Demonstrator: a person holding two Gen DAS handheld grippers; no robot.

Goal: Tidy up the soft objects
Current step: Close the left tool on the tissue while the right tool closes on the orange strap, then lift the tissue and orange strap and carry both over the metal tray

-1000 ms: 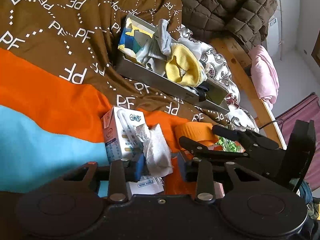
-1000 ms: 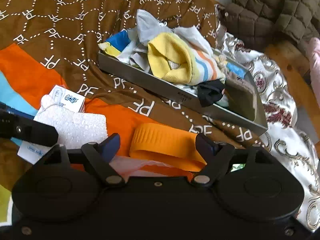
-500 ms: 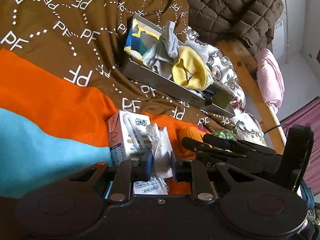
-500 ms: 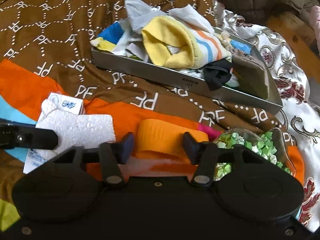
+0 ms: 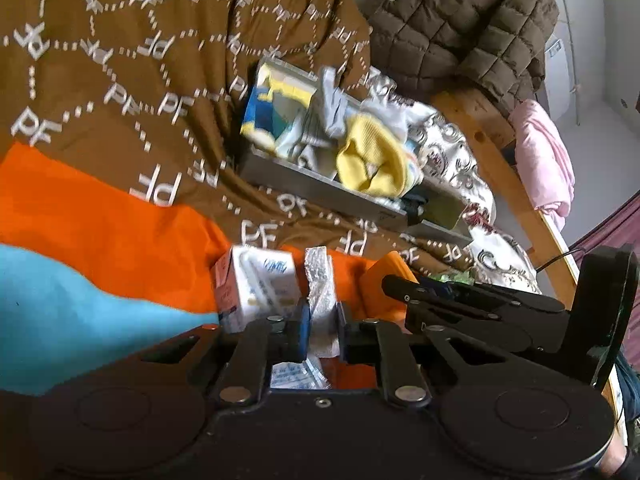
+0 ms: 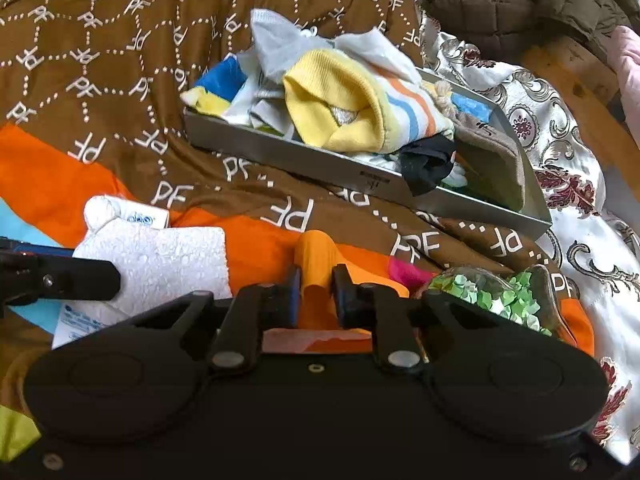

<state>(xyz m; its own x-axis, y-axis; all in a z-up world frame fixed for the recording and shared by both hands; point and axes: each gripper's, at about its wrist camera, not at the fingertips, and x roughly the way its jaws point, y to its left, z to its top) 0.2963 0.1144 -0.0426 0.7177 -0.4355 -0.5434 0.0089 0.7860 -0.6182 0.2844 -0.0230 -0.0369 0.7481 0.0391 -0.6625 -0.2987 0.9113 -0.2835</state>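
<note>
- Left wrist view: left gripper (image 5: 322,326) low over the bed, pinched tight on a white bubbly foam sheet (image 5: 320,284) standing up between the pads.
- Just left of it, a small white carton (image 5: 256,284); under the gripper, a printed paper packet (image 5: 294,374).
- Farther up the brown blanket (image 5: 120,60), a metal tray (image 5: 320,190) already heaped with socks and a yellow knit hat (image 5: 370,160).
- To the right, right gripper (image 5: 404,284) side-on, level with the left and near it, tip against an orange cloth (image 5: 380,284).
- Right wrist view: right gripper (image 6: 316,294) narrowed and clamped on the orange cloth (image 6: 318,264), a fold bunched up between the pads, body tilted down toward the blanket (image 6: 100,80).
- Foam sheet (image 6: 160,256) lying flat to the left, black finger of the left gripper (image 6: 116,278) across its edge.
- Right of the cloth, a glass jar of green bits (image 6: 492,296) on its side.
- Tray (image 6: 304,158) well apart ahead, mostly full, some bare floor at its near right end.
- Judgement: sorting well along; both pieces gripped but not yet lifted clear, carrying over to the tray left to do.
</note>
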